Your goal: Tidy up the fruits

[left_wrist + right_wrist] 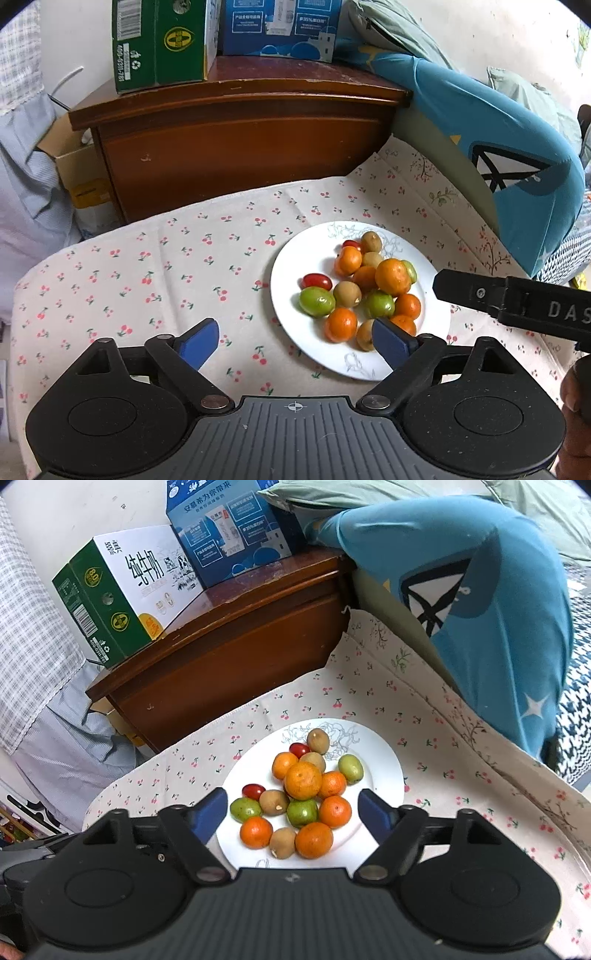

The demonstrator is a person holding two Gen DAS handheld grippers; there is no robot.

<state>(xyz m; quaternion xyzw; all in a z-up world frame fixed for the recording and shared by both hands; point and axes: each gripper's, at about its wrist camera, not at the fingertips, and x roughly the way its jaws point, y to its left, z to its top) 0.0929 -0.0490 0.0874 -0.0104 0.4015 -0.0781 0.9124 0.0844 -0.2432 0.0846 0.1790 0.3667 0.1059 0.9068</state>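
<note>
White plate [384, 775] holds six oranges, three green fruits, two tomatoes

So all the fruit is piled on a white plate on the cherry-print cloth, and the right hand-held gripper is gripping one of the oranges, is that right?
Not quite. The fruit does sit on the white plate on the cherry-print cloth, but the right hand-held gripper is open and holds nothing; the right wrist view shows its blue fingers apart on either side of the pile.

Wooden nightstand [236, 147], milk cartons [110, 602], pillow [480, 609]
</note>
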